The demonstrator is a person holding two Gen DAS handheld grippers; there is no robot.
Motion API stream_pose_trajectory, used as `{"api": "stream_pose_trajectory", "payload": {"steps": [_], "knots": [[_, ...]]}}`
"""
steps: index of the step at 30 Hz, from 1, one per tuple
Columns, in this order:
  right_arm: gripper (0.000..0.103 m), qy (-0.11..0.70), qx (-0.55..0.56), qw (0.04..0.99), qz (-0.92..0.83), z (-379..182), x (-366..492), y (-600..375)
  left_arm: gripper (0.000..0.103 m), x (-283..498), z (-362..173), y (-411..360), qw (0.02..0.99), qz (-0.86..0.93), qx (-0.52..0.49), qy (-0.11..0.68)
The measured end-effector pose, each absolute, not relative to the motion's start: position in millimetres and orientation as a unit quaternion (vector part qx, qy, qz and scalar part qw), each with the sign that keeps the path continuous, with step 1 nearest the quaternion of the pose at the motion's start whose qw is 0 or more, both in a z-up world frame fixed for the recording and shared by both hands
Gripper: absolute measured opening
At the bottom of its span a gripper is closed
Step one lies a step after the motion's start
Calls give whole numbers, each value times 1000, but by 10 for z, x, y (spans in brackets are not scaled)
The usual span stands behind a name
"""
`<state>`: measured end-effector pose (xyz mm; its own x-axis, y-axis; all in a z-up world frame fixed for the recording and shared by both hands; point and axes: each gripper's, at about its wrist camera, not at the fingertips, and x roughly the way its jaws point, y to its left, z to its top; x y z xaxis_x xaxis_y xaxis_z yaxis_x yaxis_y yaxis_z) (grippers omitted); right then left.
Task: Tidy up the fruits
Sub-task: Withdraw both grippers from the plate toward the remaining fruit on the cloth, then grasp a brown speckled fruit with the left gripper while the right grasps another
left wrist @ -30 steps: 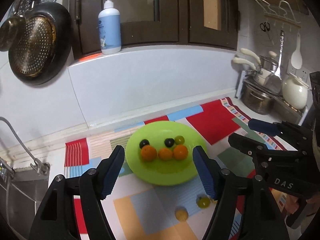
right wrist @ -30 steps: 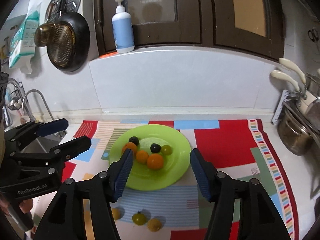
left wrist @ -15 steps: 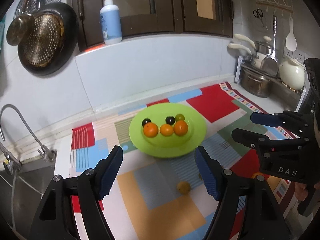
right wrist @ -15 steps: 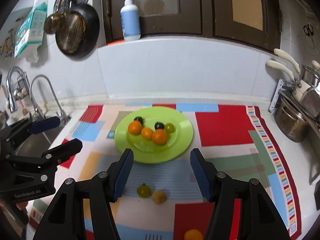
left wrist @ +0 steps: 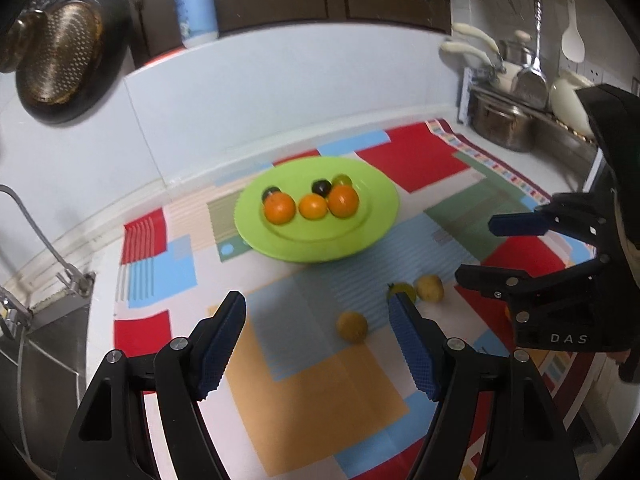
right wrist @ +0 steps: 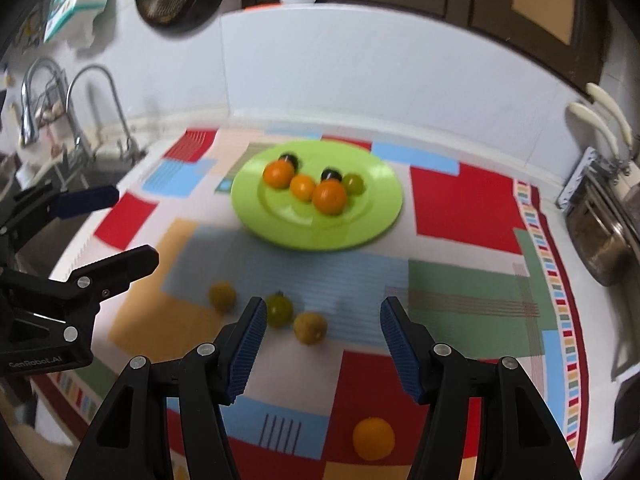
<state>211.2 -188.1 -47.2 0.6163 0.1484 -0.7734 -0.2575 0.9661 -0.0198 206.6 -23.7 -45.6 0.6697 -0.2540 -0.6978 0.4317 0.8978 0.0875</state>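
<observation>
A green plate (left wrist: 304,248) (right wrist: 320,240) sits on the patchwork mat and holds three orange fruits, two dark ones and a green one. Nearer to me, loose fruits lie on the mat: a yellow one (right wrist: 222,296), a green tomato (right wrist: 279,310), another yellow one (right wrist: 310,327) and an orange one (right wrist: 373,438). My left gripper (left wrist: 316,302) (right wrist: 134,224) hangs open above the mat, its right finger covering part of the green tomato (left wrist: 404,289). My right gripper (right wrist: 323,306) (left wrist: 474,249) is open over the tomato and the yellow fruit. Neither holds anything.
A sink with a tap (right wrist: 100,112) borders the mat on the left. Pots and hanging utensils (left wrist: 504,120) crowd the right end of the counter. A pan (left wrist: 64,52) hangs on the wall and a soap bottle (left wrist: 196,4) stands on the ledge behind.
Both grippers have sunk toward the mat and tipped further down. The loose fruits now lie close to the fingertips, and an orange fruit has come into the right wrist view.
</observation>
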Motion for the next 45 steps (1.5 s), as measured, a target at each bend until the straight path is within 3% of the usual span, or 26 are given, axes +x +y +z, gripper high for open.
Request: {"api": "stream_pose_trajectory", "payload": {"steps": [12, 19, 32, 37, 41, 45], "knots": [[58, 494, -81, 851, 154, -897, 2359, -1821, 72, 2313, -861, -382, 868, -231, 140, 418], [47, 515, -96, 836, 161, -1031, 2457, -1797, 63, 2428, -991, -460, 851, -244, 147, 441], [38, 534, -89, 822, 174, -1156, 2570, -1755, 39, 2556, -1150, -506, 827, -257, 122, 486], [30, 536, -75, 822, 177, -1167, 2593, -1784, 36, 2568, -1165, -522, 824, -260, 114, 490], [29, 535, -72, 823, 176, -1162, 2589, -1784, 27, 2582, -1167, -527, 824, -260, 117, 490], [29, 533, -72, 825, 177, -1148, 2557, -1783, 27, 2568, -1170, -532, 825, -260, 121, 487]]}}
